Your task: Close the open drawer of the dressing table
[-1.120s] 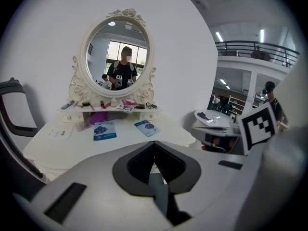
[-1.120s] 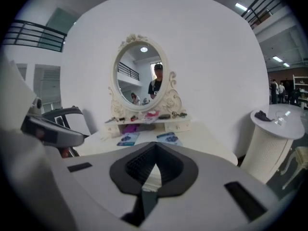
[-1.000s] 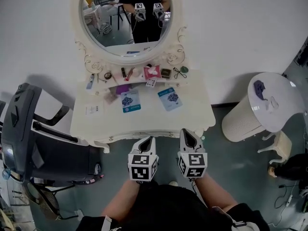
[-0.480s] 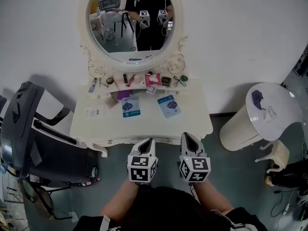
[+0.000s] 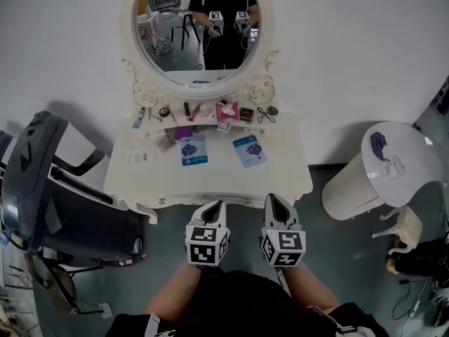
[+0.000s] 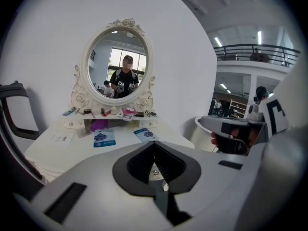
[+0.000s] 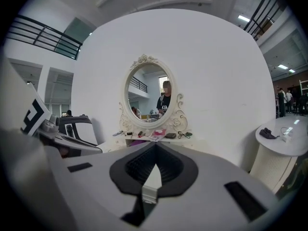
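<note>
Cream dressing table (image 5: 217,181) with carved edges and an oval mirror (image 5: 200,27). Its drawer (image 5: 203,201) lies along the front edge, seemingly flush, its inside unseen. A narrow shelf (image 5: 168,121) carries small cosmetics, and two flat blue packets (image 5: 193,149) lie on the table. Left tongs (image 5: 216,206) and right tongs (image 5: 273,199) hover just before the drawer, both closed and empty. A ribbed white drum (image 5: 351,184) stands to the right.

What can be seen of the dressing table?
The dressing table is cream-white, like painted wood, with scrolled edges, against the white wall. An ornate oval mirror rises at its back above a low shelf of cosmetics. Two blue packets lie on top. Its front drawer looks shut. The left gripper and right gripper hover before it, not touching.
</note>
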Action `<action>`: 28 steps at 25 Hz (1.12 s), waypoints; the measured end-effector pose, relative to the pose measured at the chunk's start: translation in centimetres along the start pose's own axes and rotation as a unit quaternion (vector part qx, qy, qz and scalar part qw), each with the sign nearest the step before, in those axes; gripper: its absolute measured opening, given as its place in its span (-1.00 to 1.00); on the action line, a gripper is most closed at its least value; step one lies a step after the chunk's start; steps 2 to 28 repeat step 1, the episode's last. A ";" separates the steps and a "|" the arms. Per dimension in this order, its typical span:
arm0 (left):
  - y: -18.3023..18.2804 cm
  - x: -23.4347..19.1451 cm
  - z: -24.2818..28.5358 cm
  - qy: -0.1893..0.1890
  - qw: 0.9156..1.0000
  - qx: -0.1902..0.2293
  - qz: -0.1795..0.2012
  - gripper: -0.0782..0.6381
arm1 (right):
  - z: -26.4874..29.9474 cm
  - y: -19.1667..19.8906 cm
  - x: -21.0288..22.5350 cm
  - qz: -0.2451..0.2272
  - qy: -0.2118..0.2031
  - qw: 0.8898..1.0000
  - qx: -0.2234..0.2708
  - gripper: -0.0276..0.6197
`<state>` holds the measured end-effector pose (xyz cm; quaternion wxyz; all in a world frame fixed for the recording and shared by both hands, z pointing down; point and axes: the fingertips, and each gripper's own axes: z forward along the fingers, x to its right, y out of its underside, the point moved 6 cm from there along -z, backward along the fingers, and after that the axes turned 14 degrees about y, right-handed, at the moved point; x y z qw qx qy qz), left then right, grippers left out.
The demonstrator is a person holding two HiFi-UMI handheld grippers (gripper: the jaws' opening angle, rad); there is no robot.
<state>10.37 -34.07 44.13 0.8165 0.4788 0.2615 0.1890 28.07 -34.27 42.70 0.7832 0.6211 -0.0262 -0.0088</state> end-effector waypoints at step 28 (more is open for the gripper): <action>0.1 0.0 -0.1 0.000 1.000 -0.001 0.000 -0.76 | -0.1 0.1 -0.1 -0.004 -0.001 1.000 0.000 -0.88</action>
